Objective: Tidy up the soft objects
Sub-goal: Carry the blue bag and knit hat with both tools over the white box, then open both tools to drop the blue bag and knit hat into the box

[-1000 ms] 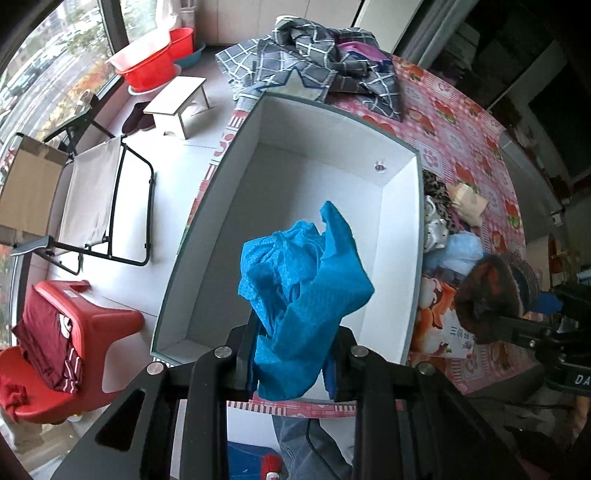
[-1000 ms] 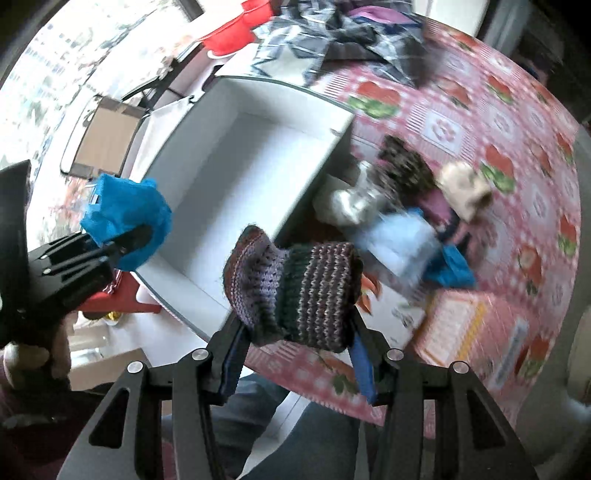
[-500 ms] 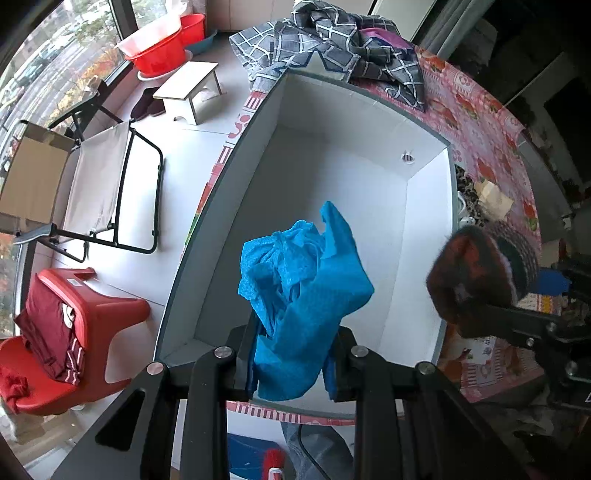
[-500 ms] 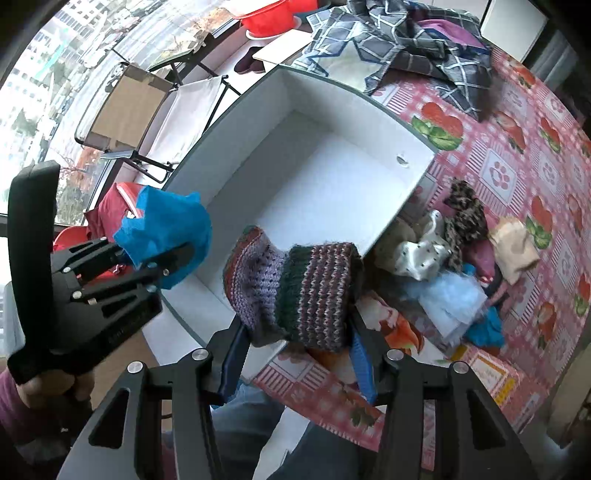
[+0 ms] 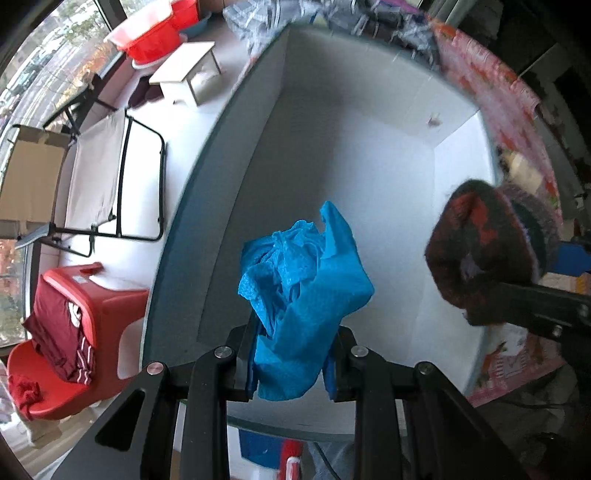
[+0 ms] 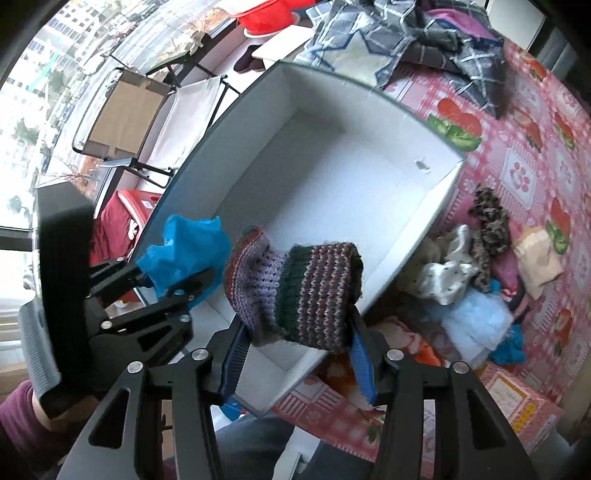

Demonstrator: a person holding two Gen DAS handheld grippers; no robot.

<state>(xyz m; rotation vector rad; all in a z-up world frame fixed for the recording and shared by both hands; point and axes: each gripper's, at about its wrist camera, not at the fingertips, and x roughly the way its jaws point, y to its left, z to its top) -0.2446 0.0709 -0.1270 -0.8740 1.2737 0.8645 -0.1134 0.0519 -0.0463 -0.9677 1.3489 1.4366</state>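
Between the left tongs (image 5: 291,363), a blue cloth (image 5: 303,291).

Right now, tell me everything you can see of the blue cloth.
The blue cloth is bright blue, thin and finely textured, crumpled into a loose bunch with one corner poking out. The left gripper is shut on its lower part, so it hangs clear above the open white box. Nothing else touches it; the knitted hat in the right gripper sits close beside it.

blurred: plaid cloth (image 5: 332,14) | hidden: box (image 6: 332,177) near corner
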